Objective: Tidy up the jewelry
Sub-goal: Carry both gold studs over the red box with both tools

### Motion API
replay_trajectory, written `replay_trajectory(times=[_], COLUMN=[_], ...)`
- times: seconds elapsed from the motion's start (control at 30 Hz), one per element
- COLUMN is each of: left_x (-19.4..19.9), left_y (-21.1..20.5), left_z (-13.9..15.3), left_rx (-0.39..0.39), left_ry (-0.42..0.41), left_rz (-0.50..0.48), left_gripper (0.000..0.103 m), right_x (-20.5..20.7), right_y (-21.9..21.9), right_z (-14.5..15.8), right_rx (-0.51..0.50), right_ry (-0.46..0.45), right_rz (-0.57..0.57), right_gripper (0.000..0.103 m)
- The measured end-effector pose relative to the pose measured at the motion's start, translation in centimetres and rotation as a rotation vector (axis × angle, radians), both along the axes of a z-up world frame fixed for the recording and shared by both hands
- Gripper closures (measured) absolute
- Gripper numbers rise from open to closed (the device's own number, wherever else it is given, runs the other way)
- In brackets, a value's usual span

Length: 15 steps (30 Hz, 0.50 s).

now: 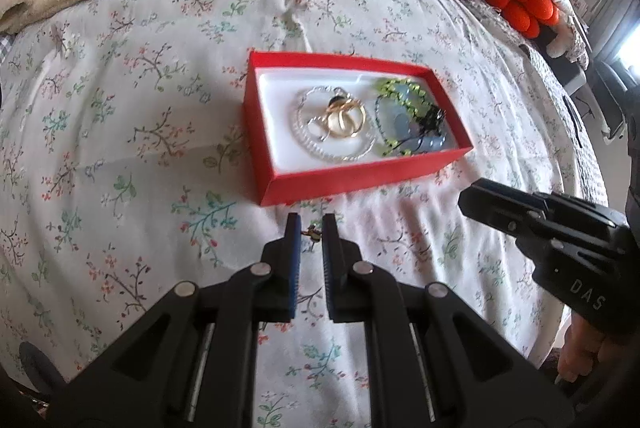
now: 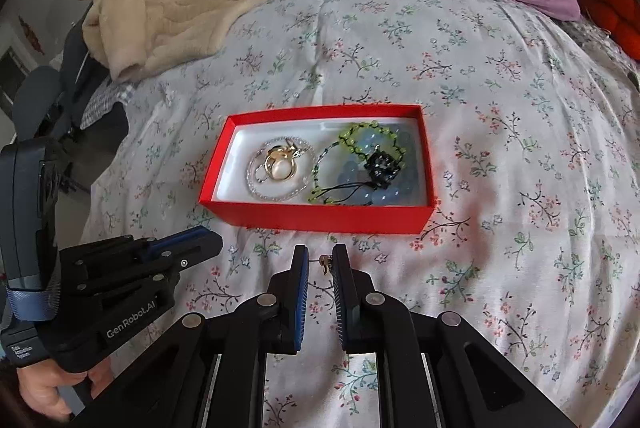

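Our left gripper (image 1: 311, 228) pinches a small gold earring (image 1: 311, 233) between its nearly closed fingertips. Our right gripper (image 2: 320, 260) likewise nips a tiny gold stud (image 2: 324, 262). Just ahead of both claws sits the red box (image 2: 320, 218) (white-lined), holding gold rings (image 2: 280, 166), a clear beaded bracelet (image 2: 256, 184) and green beads (image 2: 352, 140) on the floral bedspread (image 2: 500, 148).

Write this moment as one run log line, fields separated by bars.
left gripper: shut on small earring | right gripper: shut on small stud earring | red box: open on bed, bracelets and rings inside
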State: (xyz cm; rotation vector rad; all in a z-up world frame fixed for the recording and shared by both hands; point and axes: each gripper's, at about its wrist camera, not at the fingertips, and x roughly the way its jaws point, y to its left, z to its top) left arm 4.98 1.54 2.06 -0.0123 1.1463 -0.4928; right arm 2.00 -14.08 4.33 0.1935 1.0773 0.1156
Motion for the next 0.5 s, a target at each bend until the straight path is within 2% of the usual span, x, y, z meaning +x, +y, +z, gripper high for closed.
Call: replay_trajectory(times=[0.37,0.5], left_x=[1.2,1.7], left_y=[-1.5,-2.2], left_z=[1.0,1.3], left_rx=[-0.059,-0.058], left_ry=[-0.063,-0.096], left_rz=[-0.01,-0.03], left_gripper=[0.092,0.092], right_x=[1.0,1.7], right_y=[-2.1,-3.0], right_z=[0.7,0.7], right_rx=[0.036,0.056], right_ry=[-0.021,-0.028], right_rz=[-0.05,-0.073], right_gripper=[0.091,0.091])
